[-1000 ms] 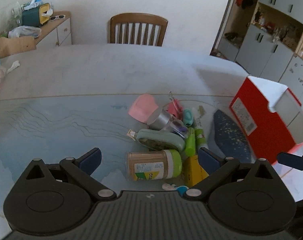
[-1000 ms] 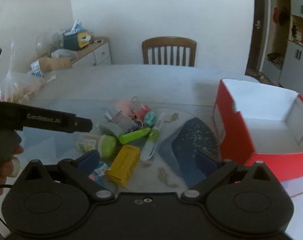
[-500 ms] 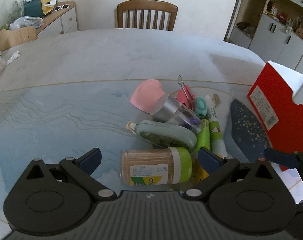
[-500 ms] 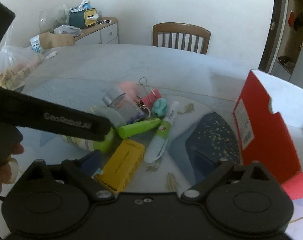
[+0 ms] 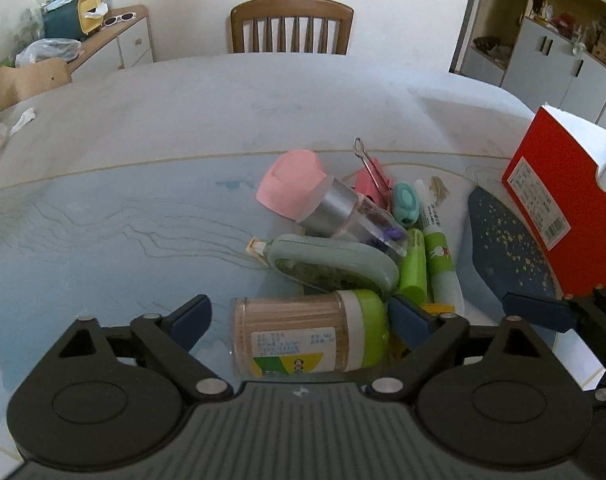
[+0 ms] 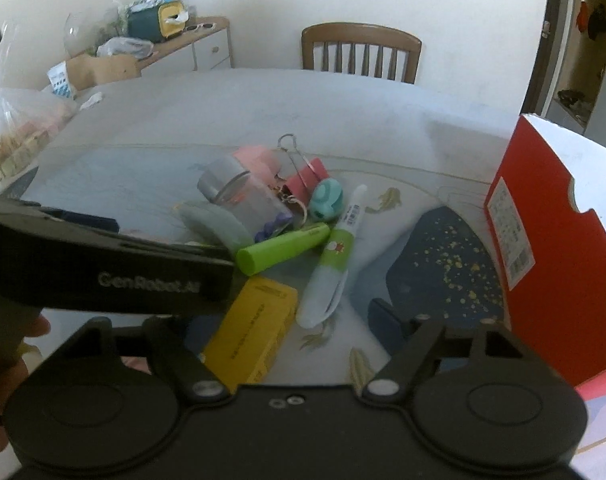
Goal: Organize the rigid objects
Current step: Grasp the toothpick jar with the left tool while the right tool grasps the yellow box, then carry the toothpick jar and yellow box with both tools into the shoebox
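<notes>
A pile of small items lies on the table. A toothpick jar [image 5: 307, 332] with a green lid lies on its side between the fingers of my left gripper [image 5: 299, 316]. Its jaws are closing, with a gap still showing at the jar's base. Behind the jar are a grey-green case [image 5: 335, 260], a pink-capped bottle [image 5: 327, 204], a green tube [image 5: 413, 268] and a white-green pen [image 5: 437, 248]. My right gripper [image 6: 283, 324] straddles a yellow box [image 6: 251, 328]; its jaws are closing without touching it. The left gripper's body [image 6: 103, 268] hides its left fingertip.
An open red box [image 6: 563, 248] stands at the right edge of the table. A wooden chair [image 5: 289, 26] is at the far side. A plastic bag [image 6: 19, 128] sits at the left, and a cluttered sideboard [image 5: 103, 36] stands beyond it.
Both grippers have come down and closer to the pile, and their jaws have narrowed. The toothpick jar now lies between the left fingers, and the left gripper covers more of the right view.
</notes>
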{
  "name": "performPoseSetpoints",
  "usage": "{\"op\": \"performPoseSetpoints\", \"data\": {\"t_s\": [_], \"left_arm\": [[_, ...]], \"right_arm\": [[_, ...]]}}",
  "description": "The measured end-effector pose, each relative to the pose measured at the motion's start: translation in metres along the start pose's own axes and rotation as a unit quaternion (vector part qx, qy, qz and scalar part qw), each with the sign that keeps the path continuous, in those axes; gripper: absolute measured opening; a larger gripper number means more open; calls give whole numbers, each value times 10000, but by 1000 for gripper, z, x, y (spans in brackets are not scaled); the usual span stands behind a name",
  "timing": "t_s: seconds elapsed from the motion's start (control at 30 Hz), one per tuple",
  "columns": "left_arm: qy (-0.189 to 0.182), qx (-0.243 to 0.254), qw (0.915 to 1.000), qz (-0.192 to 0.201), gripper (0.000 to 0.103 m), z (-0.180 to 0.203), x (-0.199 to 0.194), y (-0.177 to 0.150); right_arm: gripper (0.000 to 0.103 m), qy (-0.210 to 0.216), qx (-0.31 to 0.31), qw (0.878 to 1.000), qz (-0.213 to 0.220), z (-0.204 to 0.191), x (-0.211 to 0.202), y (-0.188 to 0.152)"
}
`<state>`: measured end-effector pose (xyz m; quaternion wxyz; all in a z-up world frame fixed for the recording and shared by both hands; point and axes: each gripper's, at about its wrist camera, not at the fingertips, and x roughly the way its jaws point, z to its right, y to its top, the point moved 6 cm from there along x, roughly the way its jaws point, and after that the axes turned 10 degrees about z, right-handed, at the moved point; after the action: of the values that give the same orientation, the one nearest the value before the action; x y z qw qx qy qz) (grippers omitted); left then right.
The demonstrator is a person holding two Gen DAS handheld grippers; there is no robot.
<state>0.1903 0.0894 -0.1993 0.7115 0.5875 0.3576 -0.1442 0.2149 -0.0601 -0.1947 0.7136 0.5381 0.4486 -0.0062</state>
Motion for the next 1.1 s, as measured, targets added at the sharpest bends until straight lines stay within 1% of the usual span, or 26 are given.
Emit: {"op": "performPoseSetpoints", "data": {"t_s": [0.07, 0.1, 0.13, 0.17, 0.27, 0.4, 0.47, 0.5, 0.63, 0.8, 1.1], "left_arm": [[-24, -19, 10000, 2, 92, 0, 0, 0], [-24, -15, 10000, 1, 91, 0, 0, 0], [-47, -15, 10000, -1, 89, 1, 1, 0], [-96, -13, 10000, -12, 84, 2, 1, 0], [-108, 9, 9999, -18, 84, 3, 1, -1], [-130, -21, 9999, -17, 84, 3, 1, -1], [-129, 8, 9999, -18, 83, 2, 1, -1], [-134, 11, 9999, -19, 83, 2, 1, -1], [-159, 23, 9999, -32, 83, 1, 0, -1], [-186, -32, 9998, -41, 83, -1, -4, 0], [-376, 3, 9992, 146, 83, 2, -31, 7]], "right_arm": [[77, -19, -35, 10000, -42, -1, 0, 1], [74, -8, -36, 10000, -93, -2, 1, 1], [65, -2, -36, 9998, -179, -3, 2, 0], [56, -12, -34, 9996, -294, -4, 4, -1], [48, 36, 48, 9988, -492, -6, 8, -4], [42, 37, 65, 9986, -525, -6, 9, -3], [32, 59, 63, 9985, -546, -8, 8, -2], [29, 69, 50, 9985, -548, -9, 8, -2], [28, 55, 78, 9985, -544, -8, 6, -1], [28, -4, 53, 9991, -430, -8, -2, 2], [28, -186, 220, 9992, -270, -2, -26, 8]]}}
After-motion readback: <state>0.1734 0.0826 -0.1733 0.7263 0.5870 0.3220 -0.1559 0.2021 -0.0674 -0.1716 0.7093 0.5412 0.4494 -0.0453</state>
